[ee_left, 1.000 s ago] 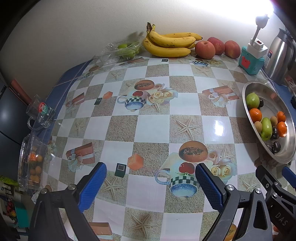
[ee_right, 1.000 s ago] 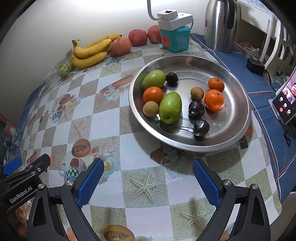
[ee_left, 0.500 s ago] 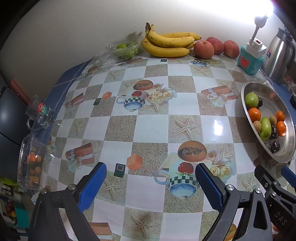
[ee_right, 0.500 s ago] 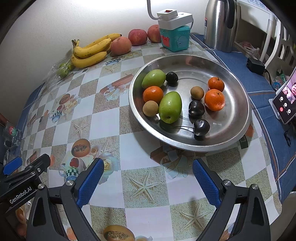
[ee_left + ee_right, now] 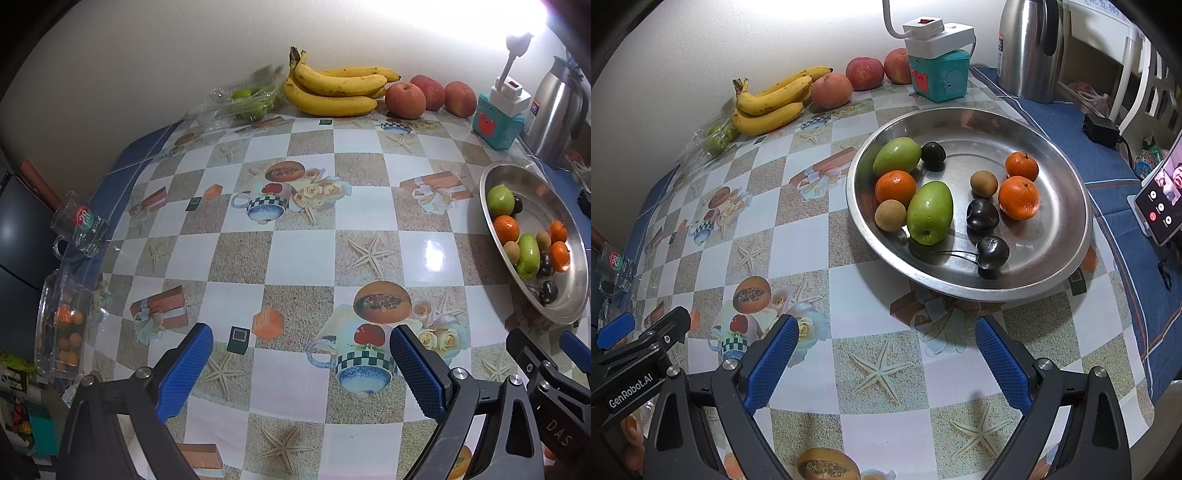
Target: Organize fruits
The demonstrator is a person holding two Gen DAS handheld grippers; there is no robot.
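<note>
Left gripper [image 5: 301, 363] marked "GenRobot.AI", right gripper [image 5: 882, 354] marked "DAS": both spread wide, empty; steel fruit tray [image 5: 1067, 236] ahead

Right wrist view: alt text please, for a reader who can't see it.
The open right gripper, jaws apart and empty, faces a steel tray holding two green mangoes, three oranges, dark plums and two small brown fruits. Bananas and apples lie by the wall on the patterned tablecloth.
</note>
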